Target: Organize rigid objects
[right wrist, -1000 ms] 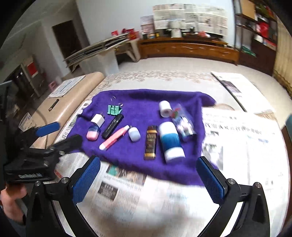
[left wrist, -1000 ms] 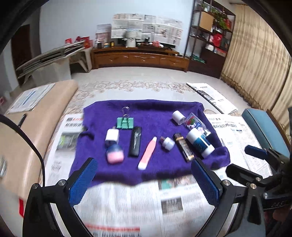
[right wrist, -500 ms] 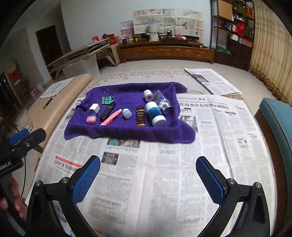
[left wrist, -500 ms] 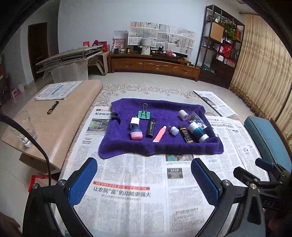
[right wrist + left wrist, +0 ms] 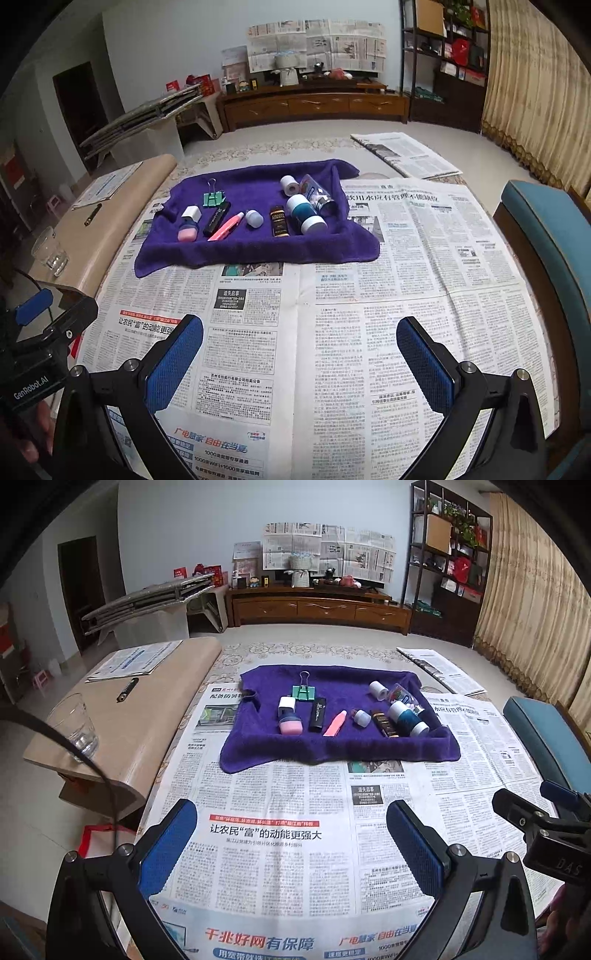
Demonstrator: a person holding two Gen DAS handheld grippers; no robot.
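Both the left gripper (image 5: pixel 291 843) and the right gripper (image 5: pixel 300 360) have pulled well back, jaws spread and empty. The small objects lie in a row on the purple towel (image 5: pixel 332 746), likely meaning the arranging is finished.

Between both wide-open tools and the purple towel (image 5: pixel 340 746) lies a broad stretch of bare newspaper (image 5: pixel 280 812), free to cross. On the towel the small things lie in a close row; the blue-and-white bottle (image 5: pixel 306 214) seems to touch its neighbours. A glass (image 5: pixel 74 723) stands well off left.
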